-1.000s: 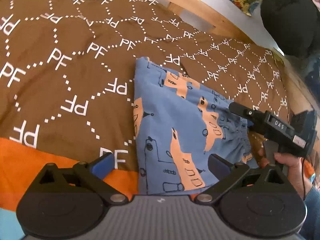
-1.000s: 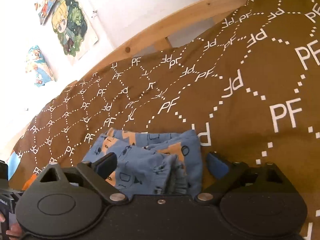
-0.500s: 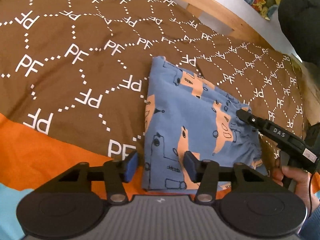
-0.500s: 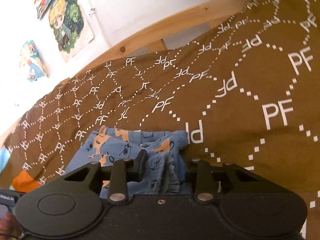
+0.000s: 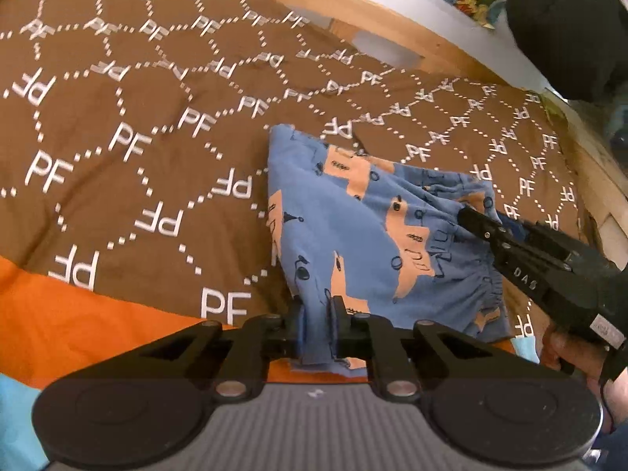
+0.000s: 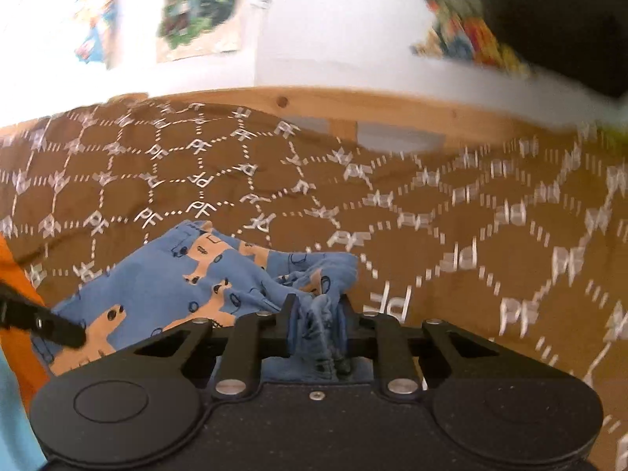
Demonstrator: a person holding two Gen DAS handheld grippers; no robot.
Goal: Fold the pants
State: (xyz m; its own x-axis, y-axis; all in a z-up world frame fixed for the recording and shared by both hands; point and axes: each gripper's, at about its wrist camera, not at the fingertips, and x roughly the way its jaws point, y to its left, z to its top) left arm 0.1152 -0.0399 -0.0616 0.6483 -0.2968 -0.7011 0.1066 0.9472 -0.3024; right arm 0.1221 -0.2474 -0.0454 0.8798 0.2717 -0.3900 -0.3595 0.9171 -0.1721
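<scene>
The blue pants [image 5: 353,227] with orange and dark prints lie folded on the brown bedspread [image 5: 117,137]. My left gripper [image 5: 317,324] is shut on their near left corner. My right gripper [image 6: 316,320] is shut on the gathered waistband at the near right edge of the pants [image 6: 176,282]. In the left wrist view the right gripper [image 5: 482,227] reaches in from the right and pinches the waistband side. The left gripper's finger [image 6: 47,325] shows at the left in the right wrist view. The pinched edges are lifted a little off the bedspread.
The bedspread has white "PF" marks and an orange band [image 5: 78,322] near me. A wooden bed rail [image 5: 353,11] runs along the far side under a white wall with posters [image 6: 200,8]. A black object [image 5: 565,27] sits at the far right.
Both grippers have gone from open to shut on the pants. The left closed on the near corner, the right on the waistband. The right wrist view has swung and is blurred.
</scene>
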